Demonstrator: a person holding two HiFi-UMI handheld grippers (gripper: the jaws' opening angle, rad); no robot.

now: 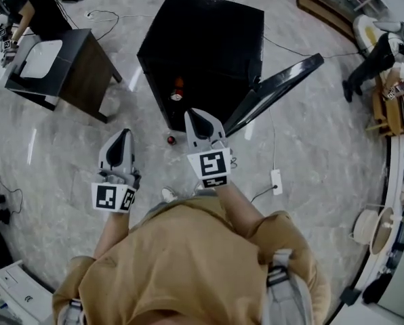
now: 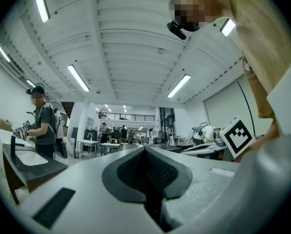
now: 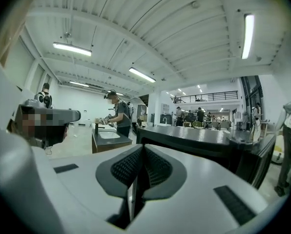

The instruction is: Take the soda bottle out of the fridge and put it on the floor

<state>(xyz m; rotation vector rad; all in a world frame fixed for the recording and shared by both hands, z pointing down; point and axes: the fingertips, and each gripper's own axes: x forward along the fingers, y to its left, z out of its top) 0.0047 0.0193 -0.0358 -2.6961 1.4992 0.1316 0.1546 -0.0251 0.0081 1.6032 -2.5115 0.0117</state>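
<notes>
Two closed, empty tongs, the left gripper (image 1: 123, 141) and the right gripper (image 1: 202, 122), hang level before the open fridge (image 1: 202, 32), where the soda bottle (image 1: 177, 89) stands inside; reaching in with jaws shut could knock it over.

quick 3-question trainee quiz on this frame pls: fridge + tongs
1. True or false: the fridge has its door shut.
2. The right tongs are: A) shut on a bottle B) shut on nothing C) wide open.
3. In the head view, which reach nearer the fridge: the right tongs or the left tongs?
Key: 1 false, the door stands open. 2 B. 3 right tongs.
</notes>
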